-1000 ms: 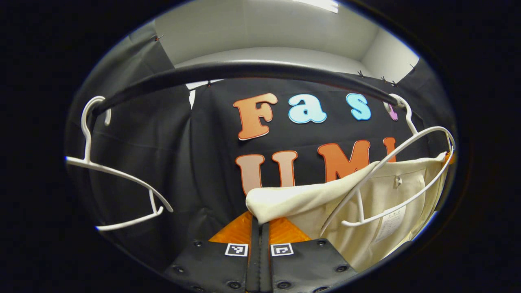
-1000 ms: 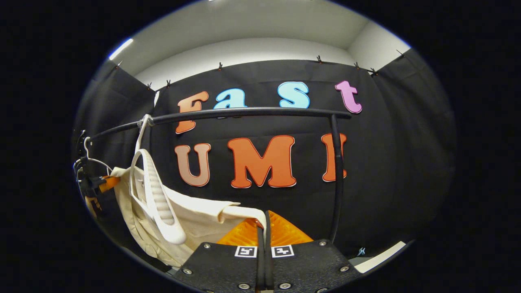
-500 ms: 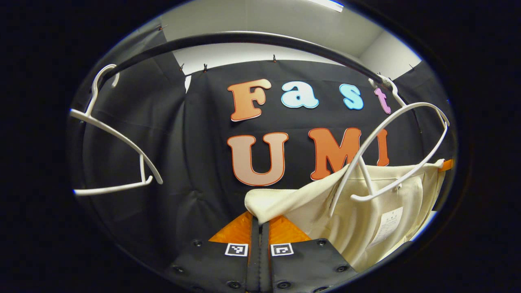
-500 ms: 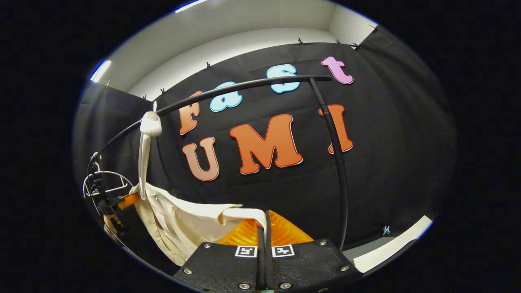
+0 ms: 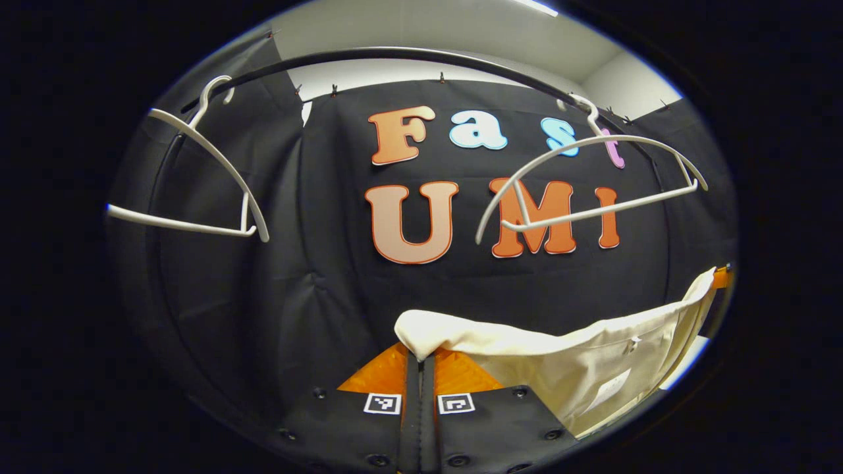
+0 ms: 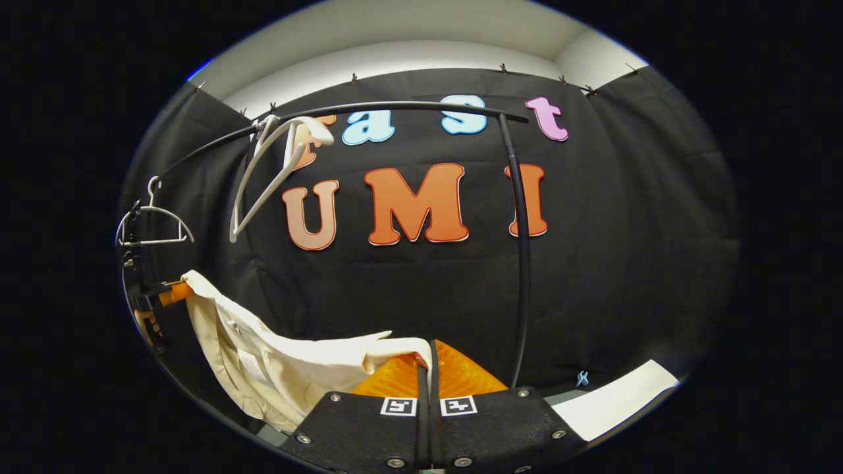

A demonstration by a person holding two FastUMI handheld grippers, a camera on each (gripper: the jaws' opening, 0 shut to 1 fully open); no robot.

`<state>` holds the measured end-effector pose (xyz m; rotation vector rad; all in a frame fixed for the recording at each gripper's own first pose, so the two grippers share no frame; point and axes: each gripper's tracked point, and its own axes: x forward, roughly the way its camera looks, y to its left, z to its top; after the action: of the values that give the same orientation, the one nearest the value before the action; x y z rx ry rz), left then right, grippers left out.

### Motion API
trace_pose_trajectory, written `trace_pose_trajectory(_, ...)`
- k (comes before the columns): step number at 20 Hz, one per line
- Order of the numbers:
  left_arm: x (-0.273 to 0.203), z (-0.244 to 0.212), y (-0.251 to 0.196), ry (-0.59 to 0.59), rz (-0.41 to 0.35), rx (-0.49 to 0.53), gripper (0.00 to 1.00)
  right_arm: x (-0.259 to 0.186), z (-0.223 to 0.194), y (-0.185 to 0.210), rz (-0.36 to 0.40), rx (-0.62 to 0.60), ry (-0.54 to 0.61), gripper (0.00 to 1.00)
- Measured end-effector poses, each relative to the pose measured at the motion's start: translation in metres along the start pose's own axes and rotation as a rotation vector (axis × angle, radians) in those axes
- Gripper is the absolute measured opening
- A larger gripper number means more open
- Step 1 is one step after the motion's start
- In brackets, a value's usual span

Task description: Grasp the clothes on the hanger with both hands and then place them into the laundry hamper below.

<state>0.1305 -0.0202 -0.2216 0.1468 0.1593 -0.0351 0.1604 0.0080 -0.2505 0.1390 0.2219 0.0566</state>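
Hanging between the two grippers, the cream garment (image 5: 593, 368) is off its hanger and sags in a shallow curve below the rail (image 5: 395, 56). No hamper can be made out.

In the left gripper view, the left gripper (image 5: 420, 359) has its fingers closed flat together on a folded corner of the garment, the cloth bulging just above the tips. From there the fabric runs right and slightly up to the far right edge, where the other gripper holds its opposite corner (little more than an orange tip is visible there). A small tag (image 5: 609, 388) and a pale label show on the inner face of the cloth.

In the right gripper view, the right gripper (image 6: 428, 359) is likewise closed tight on a corner of the garment (image 6: 263, 355), which stretches left and up to the left gripper (image 6: 164, 293), seen small at the far left with a hand (image 6: 146, 324) beneath it. Both grippers sit low, well below the rail, pointing toward the black wall.

Two white hangers stay on the rail: a bare hanger (image 5: 593, 178) above the garment on the right, tilted, and a second one (image 5: 197, 178) at the far left. In the right gripper view an upright post (image 6: 522, 250) drops from the rail's right end.
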Motion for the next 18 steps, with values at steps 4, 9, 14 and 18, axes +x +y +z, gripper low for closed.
trace_pose_trajectory(4, -0.009, -0.010, -0.028, 0.027, -0.064, -0.022, 0.06, -0.013, -0.029, 0.010, 0.003, 0.006, 0.009, 0.00)
trace_pose_trajectory(9, -0.018, -0.044, -0.072, 0.084, -0.132, -0.019, 0.06, -0.027, -0.067, 0.025, 0.019, -0.010, 0.051, 0.00)
trace_pose_trajectory(14, -0.023, -0.082, -0.097, 0.147, -0.171, -0.007, 0.09, -0.034, -0.105, 0.032, 0.027, -0.017, 0.089, 0.00)
trace_pose_trajectory(18, -0.033, -0.121, -0.117, 0.197, -0.190, -0.036, 0.06, -0.024, -0.140, 0.033, 0.038, 0.003, 0.132, 0.00)
